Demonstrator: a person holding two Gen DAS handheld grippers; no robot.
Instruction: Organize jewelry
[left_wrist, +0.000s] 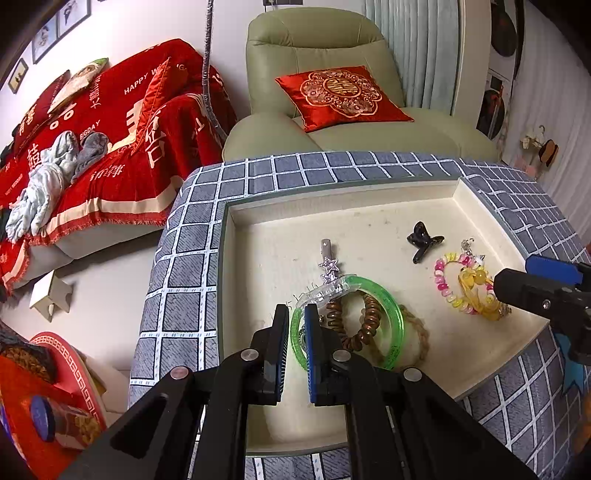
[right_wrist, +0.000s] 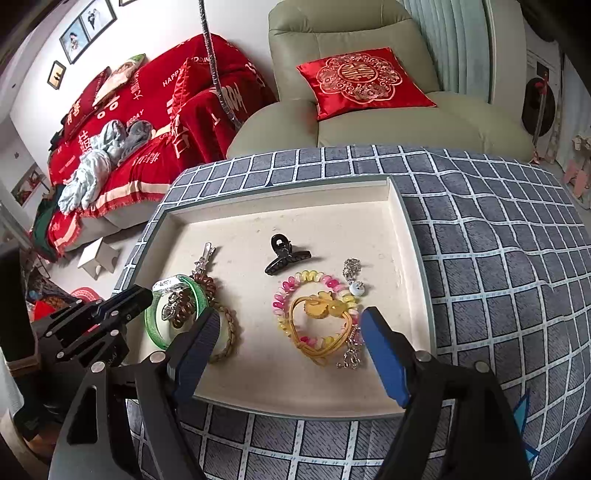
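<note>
**Tray** (right_wrist: 404, 236): cream, shallow, sitting on a tabletop (right_wrist: 498, 258) that is wearing a blue-grey check cloth. All listed jewelry is lying inside it.

**Left group:** green bangle (left_wrist: 391, 306) lying flat, with a brown spiral hair tie (left_wrist: 369, 317) inside its ring, a clear clip (left_wrist: 325, 293) resting on its far rim, and a braided cord loop (right_wrist: 231, 332) peeking out on its right side. A silver star hairpin (left_wrist: 328, 258) is lying just beyond.

**Centre:** black claw clip (right_wrist: 284, 254), lying apart from the rest.

**Right group:** pink-and-yellow coil bracelet (right_wrist: 314, 280), a yellow cord piece with amber charm (right_wrist: 325, 314) lying over it, and a silver chain (right_wrist: 351, 266) touching its right edge.

**Left claw** (left_wrist: 295, 347): jaws nearly together and clamping the near rim of the green bangle.

**Right claw** (right_wrist: 288, 350): jaws standing wide apart, holding nothing, hovering over the near part of the right group.

**Step, as judged:** the right group is looking just placed or about to be sorted; the bangle is being handled on the left.

**Next move, as judged:** is calling for lifting the bangle without dragging the hair tie and clip along.
</note>
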